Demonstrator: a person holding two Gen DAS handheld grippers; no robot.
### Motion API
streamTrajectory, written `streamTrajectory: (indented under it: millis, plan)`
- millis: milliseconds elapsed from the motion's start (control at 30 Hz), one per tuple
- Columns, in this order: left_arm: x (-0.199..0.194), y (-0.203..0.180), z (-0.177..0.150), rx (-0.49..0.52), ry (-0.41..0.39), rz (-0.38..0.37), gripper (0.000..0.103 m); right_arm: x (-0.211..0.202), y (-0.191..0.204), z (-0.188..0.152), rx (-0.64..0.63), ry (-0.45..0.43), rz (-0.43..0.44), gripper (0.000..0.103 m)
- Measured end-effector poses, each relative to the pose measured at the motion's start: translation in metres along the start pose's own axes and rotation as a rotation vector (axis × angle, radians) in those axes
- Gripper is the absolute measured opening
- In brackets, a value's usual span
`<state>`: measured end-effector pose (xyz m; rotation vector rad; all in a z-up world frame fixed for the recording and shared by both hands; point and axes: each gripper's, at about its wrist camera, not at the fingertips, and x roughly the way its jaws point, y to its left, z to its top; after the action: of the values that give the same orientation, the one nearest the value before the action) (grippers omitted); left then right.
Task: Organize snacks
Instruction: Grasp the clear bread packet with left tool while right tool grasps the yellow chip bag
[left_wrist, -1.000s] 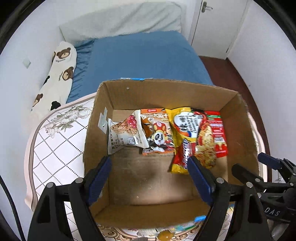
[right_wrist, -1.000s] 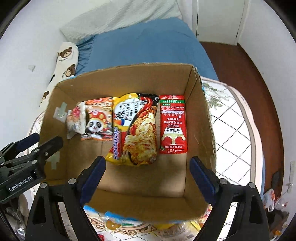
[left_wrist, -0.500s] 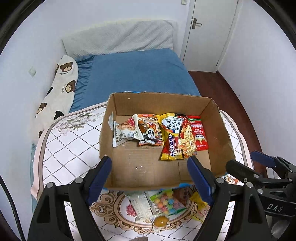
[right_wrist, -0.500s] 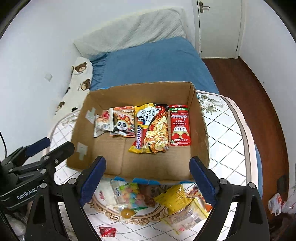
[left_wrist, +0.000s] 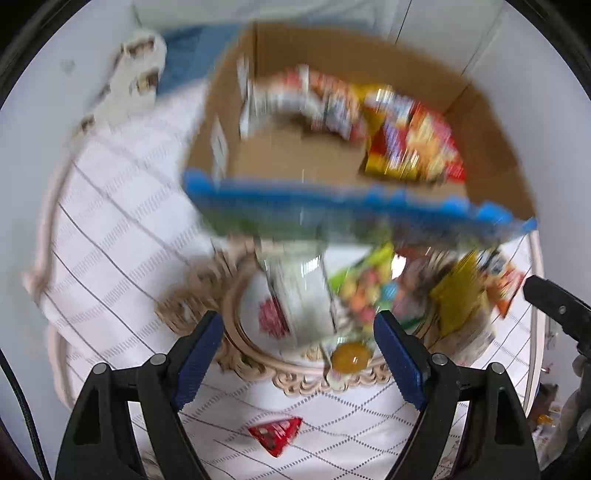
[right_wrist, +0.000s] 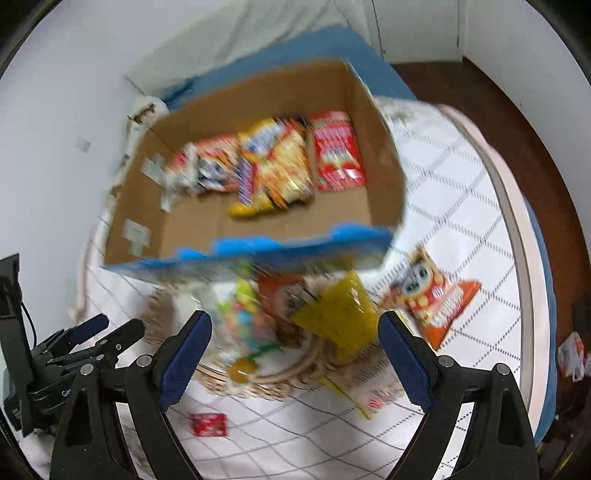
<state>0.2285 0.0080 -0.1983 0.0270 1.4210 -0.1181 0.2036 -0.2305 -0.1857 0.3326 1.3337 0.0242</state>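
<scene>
Both views are motion-blurred, so you get colours more than labels. Your left gripper stands wide with nothing between its blue pads, over a pale packet and an amber candy lying on the quilted tablecloth. Only this view shows you the red triangular wrapper near the bottom edge. The cardboard box, with a blue-printed front wall, holds 4 packets in a row, ending with the yellow noodle pack and the red packet. Your right gripper is likewise spread wide and grips nothing, above a colourful candy bag and a yellow bag. Only the right view shows you the orange panda bag lying apart to the right, and a small red square wrapper.
</scene>
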Motion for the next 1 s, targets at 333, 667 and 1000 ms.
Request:
streamTrajectory:
  millis: [333, 667, 1000]
  plan:
    - [0.086, -0.010, -0.007, -0.050, 0.152, -0.012, 0.083, 0.091, -0.008, -0.014, -0.257, 0.157, -0.140, 0.094]
    - [0.091, -0.014, -0.011, -0.038, 0.062, 0.007, 0.053, 0.130, -0.027, -0.014, -0.125, 0.233, -0.127, 0.052]
    - [0.078, 0.001, -0.071, 0.015, 0.099, 0.023, 0.043, 0.112, -0.018, -0.058, -0.003, 0.330, 0.031, 0.050]
